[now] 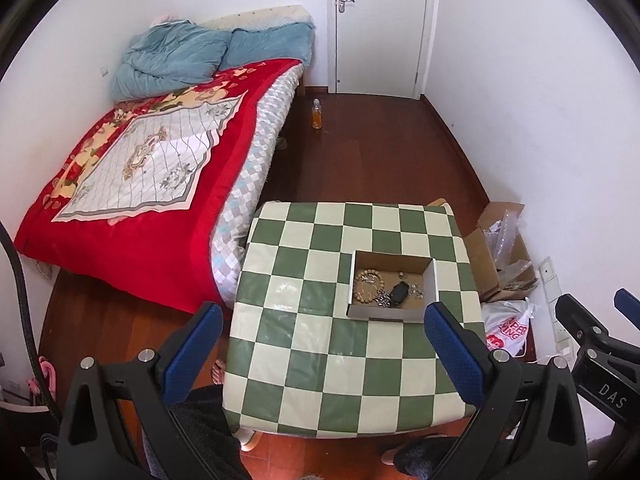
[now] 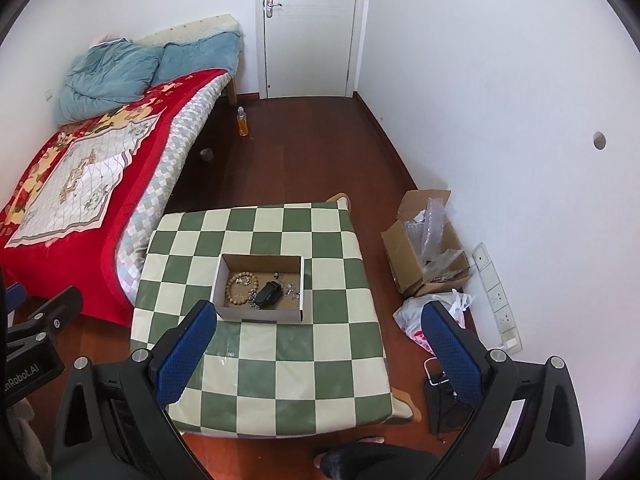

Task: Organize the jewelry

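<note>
A shallow open cardboard box point(image 1: 431, 285) point(image 2: 306, 280) rests on a green-and-cream checkered table point(image 1: 304, 336) point(image 2: 280, 368). Inside lie a wooden bead bracelet point(image 1: 362, 285) point(image 2: 237, 285), a silvery chain point(image 1: 385, 299) point(image 2: 252, 299), a black fob-like item point(image 1: 399, 291) point(image 2: 267, 293) and small metal pieces point(image 2: 291, 289). My left gripper point(image 1: 323, 316) hovers open, high above the table's near side, with nothing between its blue-padded fingers. My right gripper point(image 2: 318, 314) is open too, held above the table's front right, also holding nothing. Each gripper shows at the other view's edge.
A bed with a red blanket point(image 1: 132, 184) point(image 2: 68, 184) adjoins the table's left. Right of the table stand an open carton with plastic wrap point(image 1: 502, 252) point(image 2: 428, 240), a plastic bag point(image 1: 508, 326) point(image 2: 434, 308) and a wall power strip point(image 2: 496, 292). A bottle point(image 1: 317, 114) point(image 2: 242, 122) stands on the floor near the door.
</note>
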`<state>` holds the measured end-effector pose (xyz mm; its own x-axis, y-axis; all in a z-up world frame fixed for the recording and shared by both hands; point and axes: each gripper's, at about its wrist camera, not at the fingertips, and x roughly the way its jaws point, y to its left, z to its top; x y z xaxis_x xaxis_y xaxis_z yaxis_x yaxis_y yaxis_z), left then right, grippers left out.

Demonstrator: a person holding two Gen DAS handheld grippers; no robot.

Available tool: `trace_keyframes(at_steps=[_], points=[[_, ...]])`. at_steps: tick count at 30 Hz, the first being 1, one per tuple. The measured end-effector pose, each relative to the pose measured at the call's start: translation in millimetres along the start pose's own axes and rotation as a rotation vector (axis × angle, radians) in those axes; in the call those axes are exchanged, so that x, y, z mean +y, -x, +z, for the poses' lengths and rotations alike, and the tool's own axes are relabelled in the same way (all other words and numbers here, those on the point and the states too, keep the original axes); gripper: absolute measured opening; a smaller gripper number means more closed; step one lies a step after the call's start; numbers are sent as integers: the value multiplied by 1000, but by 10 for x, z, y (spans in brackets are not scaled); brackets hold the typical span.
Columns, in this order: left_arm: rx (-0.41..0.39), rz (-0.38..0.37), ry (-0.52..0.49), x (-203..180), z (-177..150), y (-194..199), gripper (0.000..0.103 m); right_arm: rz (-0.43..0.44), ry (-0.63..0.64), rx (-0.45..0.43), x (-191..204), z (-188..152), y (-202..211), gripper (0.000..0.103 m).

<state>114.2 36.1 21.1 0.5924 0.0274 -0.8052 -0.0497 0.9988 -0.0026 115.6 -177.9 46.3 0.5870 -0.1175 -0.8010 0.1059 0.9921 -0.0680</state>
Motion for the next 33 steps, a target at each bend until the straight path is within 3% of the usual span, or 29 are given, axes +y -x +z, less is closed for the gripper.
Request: trace_keyframes(at_steps=[33], points=[[-12, 19, -15, -8, 23, 18, 103, 28, 37, 3, 70, 11, 41, 103]])
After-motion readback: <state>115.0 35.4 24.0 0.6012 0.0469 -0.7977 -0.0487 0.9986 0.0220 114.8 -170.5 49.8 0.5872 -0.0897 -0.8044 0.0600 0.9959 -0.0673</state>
